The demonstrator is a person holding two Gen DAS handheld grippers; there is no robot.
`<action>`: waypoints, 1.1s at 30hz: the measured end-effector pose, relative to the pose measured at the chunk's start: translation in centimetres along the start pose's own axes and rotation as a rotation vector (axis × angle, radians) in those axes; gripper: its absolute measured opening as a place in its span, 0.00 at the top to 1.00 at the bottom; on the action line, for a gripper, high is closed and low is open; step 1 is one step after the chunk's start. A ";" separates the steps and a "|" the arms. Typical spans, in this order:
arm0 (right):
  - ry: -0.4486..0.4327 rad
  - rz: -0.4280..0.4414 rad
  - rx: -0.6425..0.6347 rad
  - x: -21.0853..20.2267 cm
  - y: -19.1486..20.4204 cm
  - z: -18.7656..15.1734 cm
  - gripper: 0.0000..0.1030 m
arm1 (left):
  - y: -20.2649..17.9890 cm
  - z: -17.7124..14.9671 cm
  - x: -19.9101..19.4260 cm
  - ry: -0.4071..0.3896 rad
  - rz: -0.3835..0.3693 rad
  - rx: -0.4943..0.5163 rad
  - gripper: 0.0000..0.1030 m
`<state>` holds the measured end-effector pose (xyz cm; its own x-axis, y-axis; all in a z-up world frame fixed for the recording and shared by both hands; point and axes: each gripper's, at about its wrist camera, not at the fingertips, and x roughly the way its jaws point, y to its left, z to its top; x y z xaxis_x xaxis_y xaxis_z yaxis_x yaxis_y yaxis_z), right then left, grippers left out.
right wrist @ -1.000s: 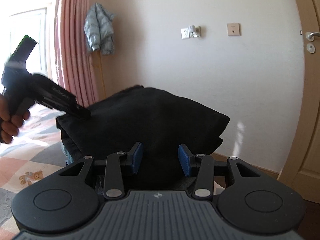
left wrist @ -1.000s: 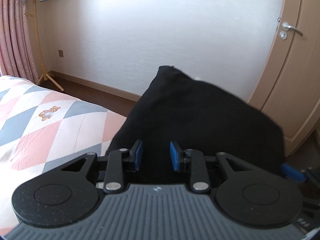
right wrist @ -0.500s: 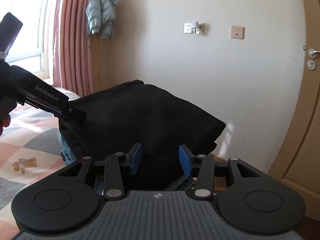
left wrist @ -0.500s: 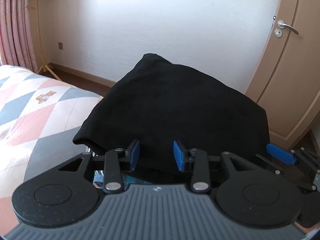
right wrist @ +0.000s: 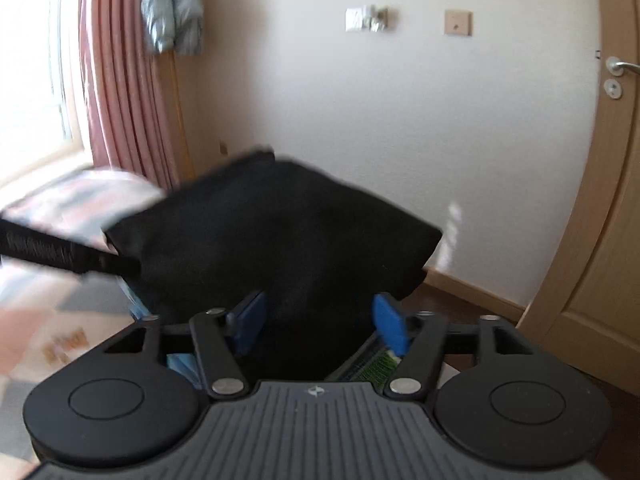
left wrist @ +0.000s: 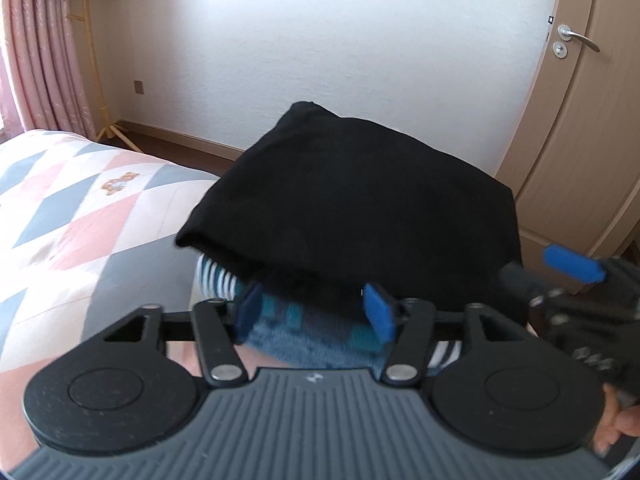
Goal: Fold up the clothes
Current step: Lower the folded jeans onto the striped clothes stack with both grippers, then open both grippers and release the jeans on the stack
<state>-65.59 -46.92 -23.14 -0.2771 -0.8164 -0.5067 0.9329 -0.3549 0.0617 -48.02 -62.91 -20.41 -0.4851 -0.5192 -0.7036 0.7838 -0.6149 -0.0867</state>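
Note:
A folded black garment point(left wrist: 360, 208) lies on top of a stack of folded clothes; a blue and striped piece point(left wrist: 304, 336) shows under it. It also shows in the right wrist view point(right wrist: 280, 240). My left gripper point(left wrist: 314, 312) is open at the near edge of the stack, its blue pads point(left wrist: 378, 314) apart and holding nothing. My right gripper point(right wrist: 320, 320) is open at the garment's near edge. The right gripper's blue finger point(left wrist: 572, 264) shows at the stack's right side. The left gripper's dark body point(right wrist: 60, 252) reaches the garment's left corner.
The stack rests at the corner of a bed with a pink, grey and white diamond quilt point(left wrist: 72, 208). Beyond are a white wall, a wooden door point(left wrist: 580, 120) at right, pink curtains point(right wrist: 128, 92) and a coat stand with a jacket point(right wrist: 172, 8).
Both grippers' jaws have opened wider. The black garment has come down onto the stack, and the blue striped clothes under it now show. Both views are lower and closer.

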 end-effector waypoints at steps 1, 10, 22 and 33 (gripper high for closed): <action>-0.020 0.005 0.020 -1.2 0.3 0.0 0.30 | 0.0 -0.4 -0.7 0.002 0.006 -0.010 0.34; 0.050 0.013 0.217 -9.0 1.9 -2.6 0.11 | 0.1 -4.8 -5.5 0.100 0.077 -0.055 0.13; 0.167 -0.010 0.281 -16.2 3.7 -2.0 0.02 | -0.5 -6.3 -14.0 0.155 0.153 -0.133 0.01; 0.244 0.006 0.204 -21.4 6.6 0.0 0.02 | -3.0 -6.2 -21.7 0.115 0.223 -0.068 0.01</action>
<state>-53.51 -31.77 -11.93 -0.1854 -0.6943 -0.6954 0.8619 -0.4548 0.2243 -37.43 -46.17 -9.24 -0.2532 -0.5644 -0.7857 0.8926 -0.4494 0.0352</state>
